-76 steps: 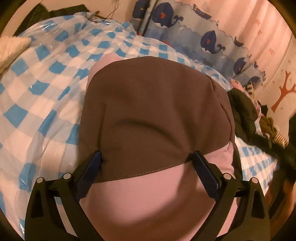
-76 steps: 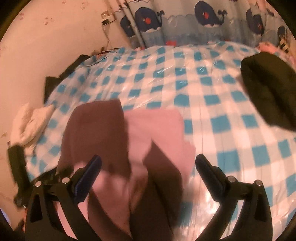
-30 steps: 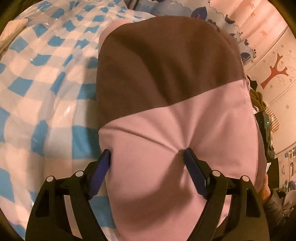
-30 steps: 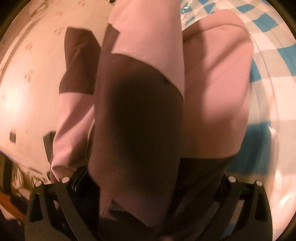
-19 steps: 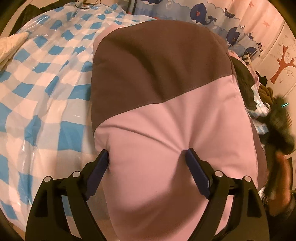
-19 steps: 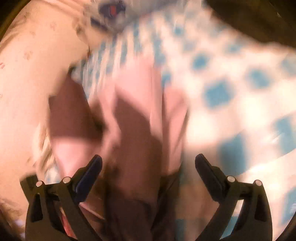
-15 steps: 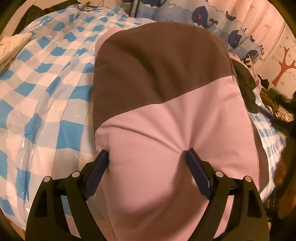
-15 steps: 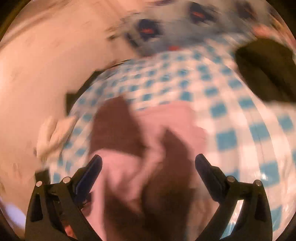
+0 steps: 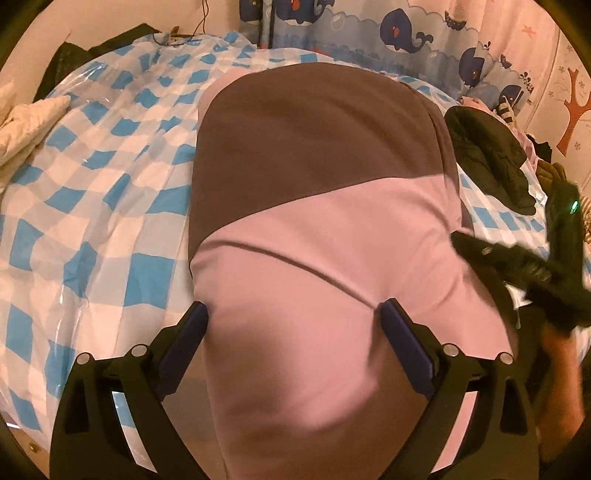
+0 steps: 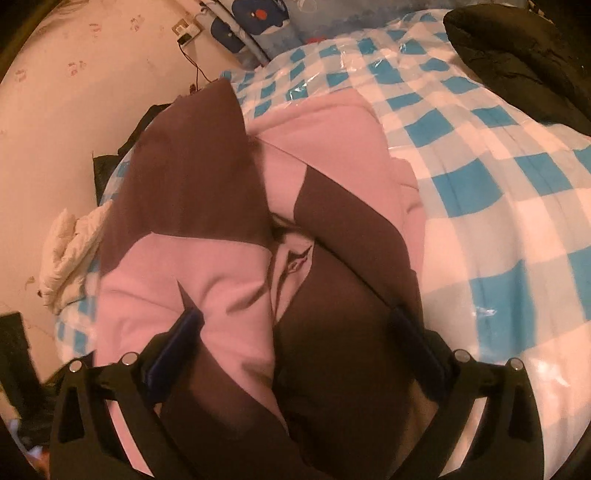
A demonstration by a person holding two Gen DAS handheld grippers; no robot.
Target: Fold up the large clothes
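A pink and brown garment [image 9: 325, 229] lies along the blue-and-white checked bed cover [image 9: 96, 206]. My left gripper [image 9: 293, 321] is low over its pink end. The jaws are opening, with the cloth spread flat between the fingers and a small crease at the right fingertip [image 9: 391, 317]. In the right wrist view the garment [image 10: 229, 206] shows its brown and pink panels folded inward, meeting along a middle seam. My right gripper [image 10: 295, 323] hangs over the near end with its jaws wide apart and nothing pinched.
A dark jacket [image 9: 487, 158] lies on the bed's far right [image 10: 517, 55]. A white garment [image 9: 26, 122] sits at the left edge [image 10: 70, 251]. A whale-print curtain [image 9: 406, 33] and a wall close the far side. A hand [image 9: 561, 362] shows blurred at the left wrist view's right edge.
The left fingers have spread a little wider and the pucker in the pink cloth has eased. The right view swung from a close-up of raised cloth to the garment lying folded on the bed.
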